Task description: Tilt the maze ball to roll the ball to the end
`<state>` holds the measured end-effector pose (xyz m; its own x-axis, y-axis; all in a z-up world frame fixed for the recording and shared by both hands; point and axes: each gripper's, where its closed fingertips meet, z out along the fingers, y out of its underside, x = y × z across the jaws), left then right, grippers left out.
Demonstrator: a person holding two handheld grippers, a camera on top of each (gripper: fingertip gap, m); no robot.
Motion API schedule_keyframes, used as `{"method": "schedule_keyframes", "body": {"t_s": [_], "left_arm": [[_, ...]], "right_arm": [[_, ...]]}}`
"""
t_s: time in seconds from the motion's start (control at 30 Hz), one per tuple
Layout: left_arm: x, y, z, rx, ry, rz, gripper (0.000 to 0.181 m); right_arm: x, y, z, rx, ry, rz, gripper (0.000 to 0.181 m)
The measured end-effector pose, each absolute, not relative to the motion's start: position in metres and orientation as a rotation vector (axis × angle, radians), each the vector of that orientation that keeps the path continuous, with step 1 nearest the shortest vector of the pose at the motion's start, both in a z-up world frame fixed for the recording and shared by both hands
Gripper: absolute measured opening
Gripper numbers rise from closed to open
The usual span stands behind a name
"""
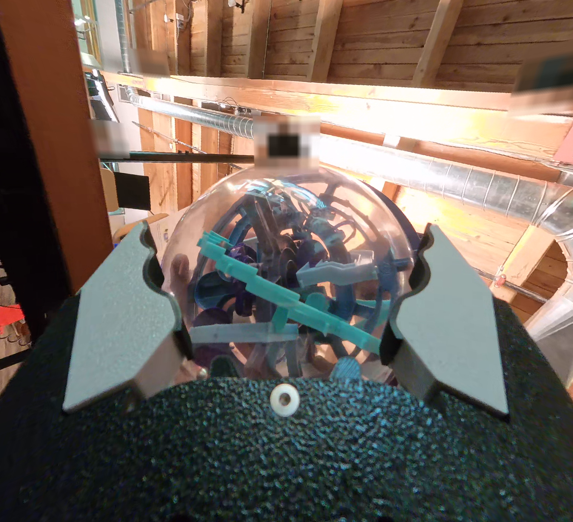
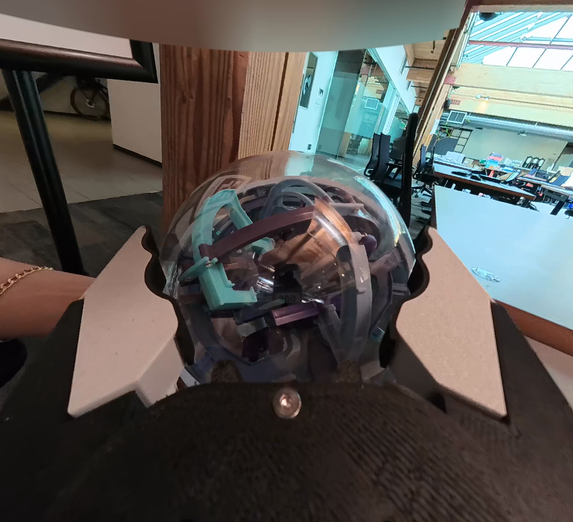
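Observation:
The maze ball [image 1: 279, 277] is a clear plastic sphere with teal, blue, grey and purple tracks inside. My left gripper [image 1: 286, 228] is shut on it, with a grey finger [image 1: 124, 315] pressed against each side, and holds it up towards the ceiling. In the right wrist view the same sphere [image 2: 279, 259] sits between my right gripper's [image 2: 286, 232] pale fingers [image 2: 124, 321], which also clamp its two sides. Here the view is roughly level. I cannot pick out the small rolling ball among the tracks for certain.
A wooden post [image 2: 198, 135] stands just behind the sphere and also shows at the left of the left wrist view [image 1: 52, 104]. A white table [image 2: 496, 243] is at the right. A person's wrist with a gold bracelet [image 2: 24, 277] is at the left. A metal duct [image 1: 434, 178] and beams run overhead.

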<state>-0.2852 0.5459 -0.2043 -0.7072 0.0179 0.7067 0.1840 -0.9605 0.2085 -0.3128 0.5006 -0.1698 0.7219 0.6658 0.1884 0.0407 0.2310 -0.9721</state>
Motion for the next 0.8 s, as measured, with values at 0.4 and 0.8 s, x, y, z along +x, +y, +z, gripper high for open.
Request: {"method": "schedule_keyframes", "body": {"t_s": [0.4, 0.8], "left_arm": [[-0.283, 0.551, -0.222, -1.211, -0.605, -2.796, 0.157], [-0.282, 0.545, -0.233, -1.287, -0.689, -2.759, 0.157]], "right_arm": [[-0.31, 0.508, -0.181, -1.35, -0.628, 0.499, 0.158], [-0.307, 0.507, -0.189, -1.387, -0.577, 0.572, 0.158]]}}
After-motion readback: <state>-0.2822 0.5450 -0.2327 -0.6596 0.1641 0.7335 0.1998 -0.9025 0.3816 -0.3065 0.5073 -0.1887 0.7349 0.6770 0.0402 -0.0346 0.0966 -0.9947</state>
